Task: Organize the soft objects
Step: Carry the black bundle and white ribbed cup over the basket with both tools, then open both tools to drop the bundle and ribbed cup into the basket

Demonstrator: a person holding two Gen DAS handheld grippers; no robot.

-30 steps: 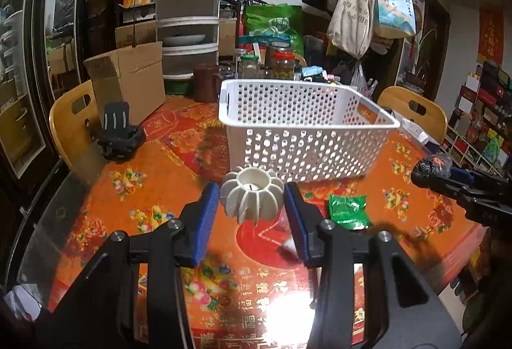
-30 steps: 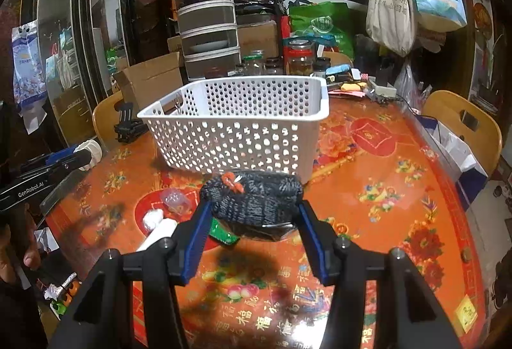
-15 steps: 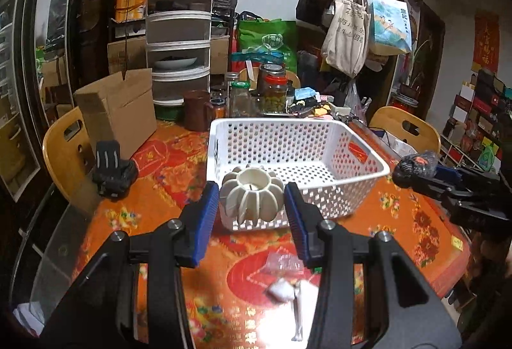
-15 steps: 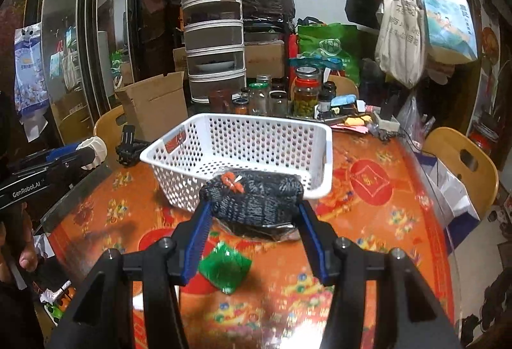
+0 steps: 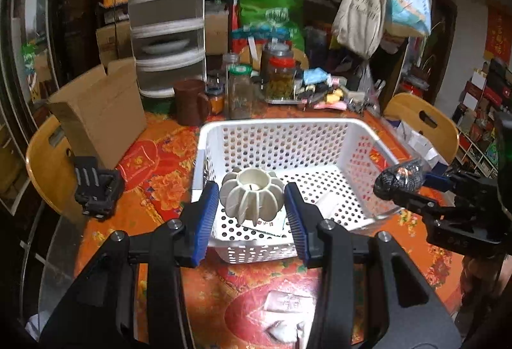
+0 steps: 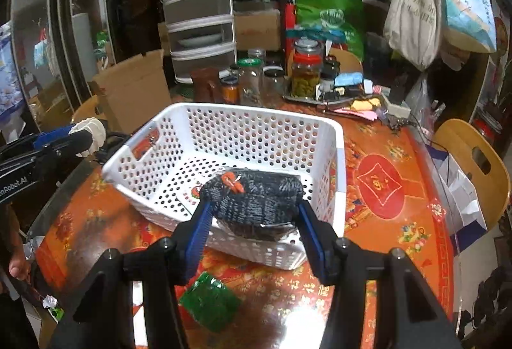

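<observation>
My left gripper (image 5: 252, 205) is shut on a cream ribbed pumpkin-shaped soft toy (image 5: 252, 197) and holds it above the near end of the white perforated basket (image 5: 278, 128). My right gripper (image 6: 252, 221) is shut on a dark knitted item (image 6: 256, 198) with an orange tag, held over the basket's (image 6: 339, 157) near rim. Each gripper shows in the other view: the right one (image 5: 400, 181) at the basket's right side, the left one (image 6: 89, 133) at its left. A flat packet (image 5: 265, 222) lies on the basket floor.
A green packet (image 6: 209, 305) lies on the red-patterned table (image 6: 384, 182) in front of the basket. A cardboard box (image 5: 99, 109), a brown mug (image 5: 188, 102) and jars (image 5: 278, 77) stand behind it. A black holder (image 5: 96, 186) sits left. Wooden chairs (image 5: 422, 125) ring the table.
Both grippers rose and moved forward with their objects, from low in front of the basket to above its near rim. Neither grip changed.
</observation>
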